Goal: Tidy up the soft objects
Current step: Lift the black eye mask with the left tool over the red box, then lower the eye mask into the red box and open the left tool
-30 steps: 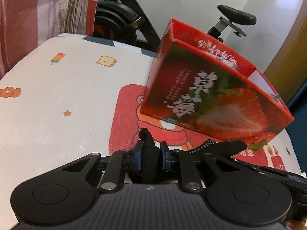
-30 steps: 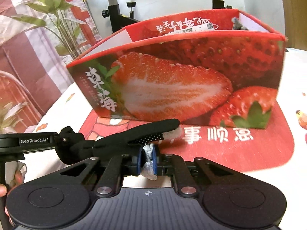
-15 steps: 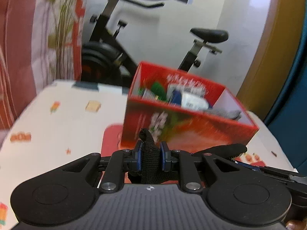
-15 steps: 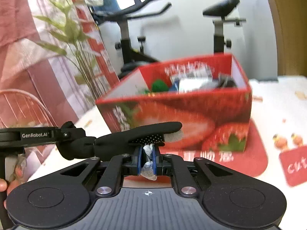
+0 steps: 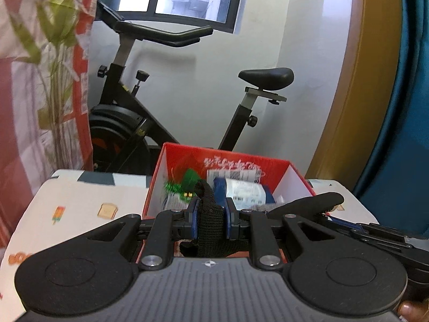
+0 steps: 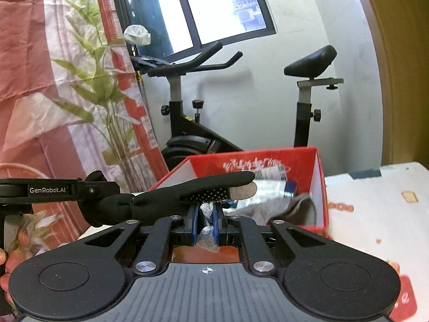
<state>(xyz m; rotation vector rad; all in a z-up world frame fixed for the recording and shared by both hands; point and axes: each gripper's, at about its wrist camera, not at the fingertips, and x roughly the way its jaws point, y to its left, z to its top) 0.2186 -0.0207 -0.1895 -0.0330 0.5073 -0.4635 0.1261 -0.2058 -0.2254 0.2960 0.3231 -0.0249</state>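
Note:
A black glove [image 6: 187, 191] with a grey fingertip is held stretched between both grippers. My left gripper [image 5: 210, 218] is shut on its black knit cuff [image 5: 209, 225]. My right gripper [image 6: 206, 221] is shut on a grey fingertip of the glove. Both hold it in the air in front of and above the open red strawberry box [image 5: 228, 161], which also shows in the right wrist view [image 6: 320, 177]. The box holds a green item [image 5: 187, 181], a blue-and-white packet [image 5: 241, 187] and grey cloth [image 6: 284, 206].
The box stands on a table with a white cartoon-print cloth [image 5: 80, 204]. An exercise bike [image 5: 150, 112] stands behind the table against the wall. A red-and-white curtain [image 6: 40, 80] hangs on the left. A wooden door frame [image 5: 356, 94] is on the right.
Both grippers have risen with the glove from table level beside the box to above it. The box's inside has come into view.

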